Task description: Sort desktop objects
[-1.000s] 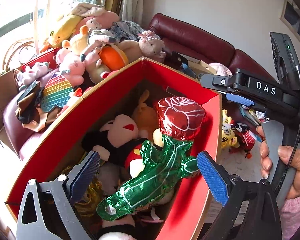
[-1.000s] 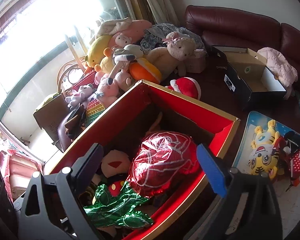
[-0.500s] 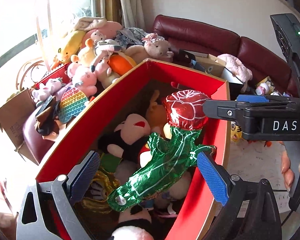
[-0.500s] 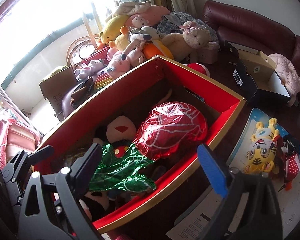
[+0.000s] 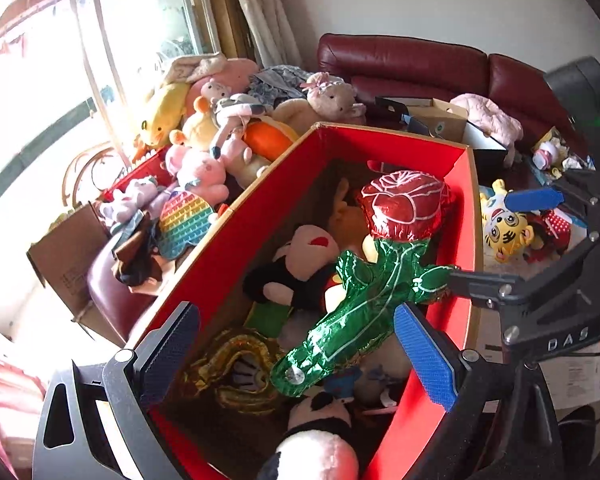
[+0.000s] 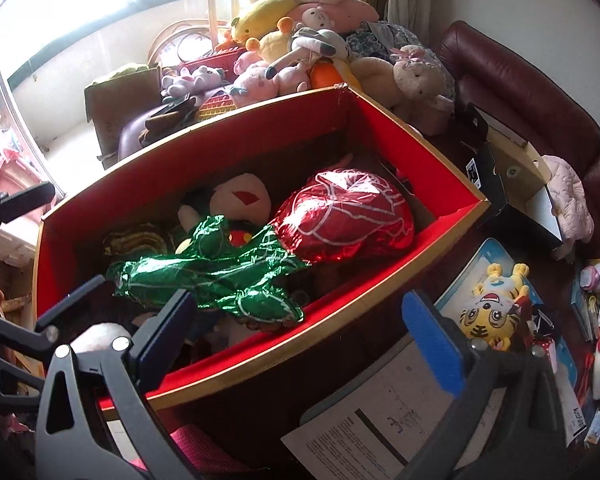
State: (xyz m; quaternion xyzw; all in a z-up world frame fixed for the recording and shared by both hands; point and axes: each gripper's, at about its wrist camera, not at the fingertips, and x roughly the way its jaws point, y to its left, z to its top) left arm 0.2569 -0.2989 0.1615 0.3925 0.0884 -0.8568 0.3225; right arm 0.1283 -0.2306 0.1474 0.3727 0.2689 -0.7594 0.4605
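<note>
A foil rose balloon [image 5: 404, 208] with a green stem lies on the plush toys inside the red box [image 5: 236, 232]. My left gripper [image 5: 298, 354] hangs open over the box's near end. The stem's tip shows between its fingers, but the pads do not touch it. My right gripper [image 6: 298, 340] is over the box's near wall [image 6: 260, 356], beside the balloon [image 6: 348, 216]. Its jaws are opening and hold nothing. In the left wrist view it reaches in from the right [image 5: 480, 238].
A mouse plush [image 5: 300, 256] and a gold foil balloon [image 5: 236, 364] also lie in the box. A heap of plush toys [image 5: 220, 128] sits behind it. A tiger plush [image 6: 484, 312], printed paper [image 6: 380, 420], an open shoe box [image 6: 512, 176] and small clutter lie to the right.
The right gripper has rolled and drawn back from above the balloon to the box's near wall, sinking in the left wrist view. The balloon stays in the box. The left gripper has turned slightly.
</note>
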